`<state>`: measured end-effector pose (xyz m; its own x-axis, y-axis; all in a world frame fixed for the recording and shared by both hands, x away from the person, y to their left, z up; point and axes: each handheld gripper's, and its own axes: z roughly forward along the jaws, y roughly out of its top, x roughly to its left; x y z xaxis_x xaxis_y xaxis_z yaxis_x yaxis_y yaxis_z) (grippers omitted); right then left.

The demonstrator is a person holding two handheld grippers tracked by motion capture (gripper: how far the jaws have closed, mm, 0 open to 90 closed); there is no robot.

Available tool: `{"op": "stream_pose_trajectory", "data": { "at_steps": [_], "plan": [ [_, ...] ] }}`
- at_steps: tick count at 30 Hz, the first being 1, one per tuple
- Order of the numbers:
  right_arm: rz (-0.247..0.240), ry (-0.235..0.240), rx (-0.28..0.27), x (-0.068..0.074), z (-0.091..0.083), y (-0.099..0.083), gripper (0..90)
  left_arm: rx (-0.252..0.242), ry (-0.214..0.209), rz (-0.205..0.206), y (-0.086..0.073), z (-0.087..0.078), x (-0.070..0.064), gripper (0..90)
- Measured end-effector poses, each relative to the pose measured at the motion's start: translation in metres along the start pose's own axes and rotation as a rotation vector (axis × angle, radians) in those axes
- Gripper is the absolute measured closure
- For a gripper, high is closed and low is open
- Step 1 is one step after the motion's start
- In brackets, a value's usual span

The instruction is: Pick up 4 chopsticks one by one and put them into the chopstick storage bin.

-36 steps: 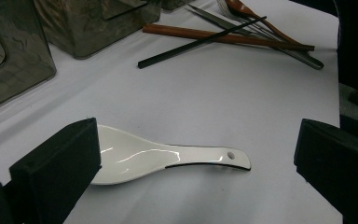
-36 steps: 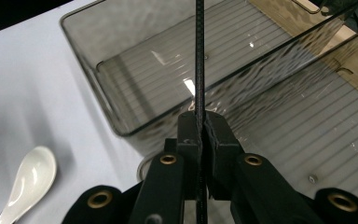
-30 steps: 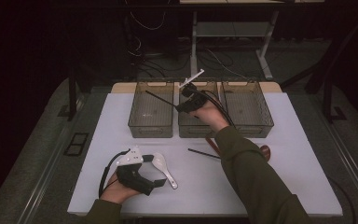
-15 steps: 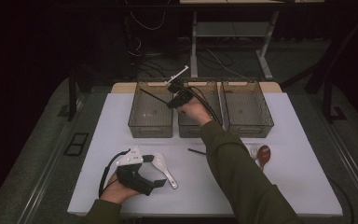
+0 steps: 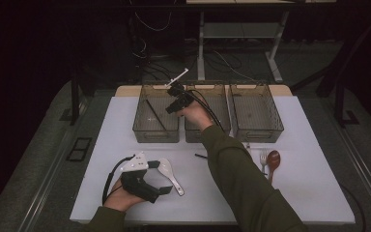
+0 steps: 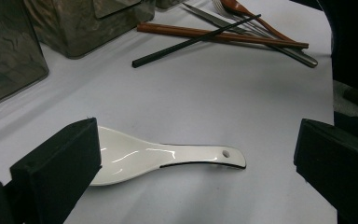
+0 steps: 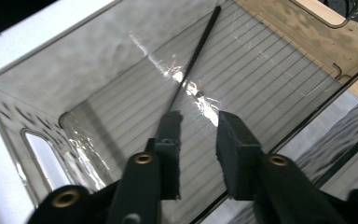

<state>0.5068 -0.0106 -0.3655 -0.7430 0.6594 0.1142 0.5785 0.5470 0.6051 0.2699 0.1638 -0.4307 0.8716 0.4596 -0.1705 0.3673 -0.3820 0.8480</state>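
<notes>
Hovering over the left bin (image 5: 156, 126) at the upper middle of the high view, your right gripper (image 7: 196, 122) now has its jaws parted and empty. A second ago it carried the black chopstick (image 7: 193, 58); that now lies inside the bin. Your left gripper (image 6: 191, 158) rests wide around the white spoon (image 6: 168, 156), lower left.

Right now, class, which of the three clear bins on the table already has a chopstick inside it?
The left bin, farthest left in the high view: a black chopstick lies across its ribbed floor, below the open right tongs. The middle bin and right bin appear empty.
</notes>
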Motion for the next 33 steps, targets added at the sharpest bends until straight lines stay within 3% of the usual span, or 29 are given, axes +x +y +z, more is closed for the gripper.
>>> {"op": "stream_pose_trajectory", "data": {
  "at_steps": [5, 15, 19, 33],
  "plan": [
    [0.015, 0.022, -0.029, -0.003, -0.008, -0.002, 59.6, -0.002, 0.002, 0.001, 0.000, 0.000, 0.000, 0.0],
    [-0.013, 0.084, -0.073, -0.007, -0.033, -0.019, 47.6, 0.001, 0.008, -0.006, 0.000, 0.001, 0.000, 0.0],
    [-0.036, 0.087, -0.079, -0.006, -0.043, -0.029, 41.1, 0.005, 0.009, -0.008, 0.000, 0.001, 0.000, 0.0],
    [-0.139, 0.165, -0.109, -0.009, -0.076, -0.068, 37.9, 0.011, 0.016, -0.014, -0.001, 0.003, -0.001, 0.0]
  ]
}}
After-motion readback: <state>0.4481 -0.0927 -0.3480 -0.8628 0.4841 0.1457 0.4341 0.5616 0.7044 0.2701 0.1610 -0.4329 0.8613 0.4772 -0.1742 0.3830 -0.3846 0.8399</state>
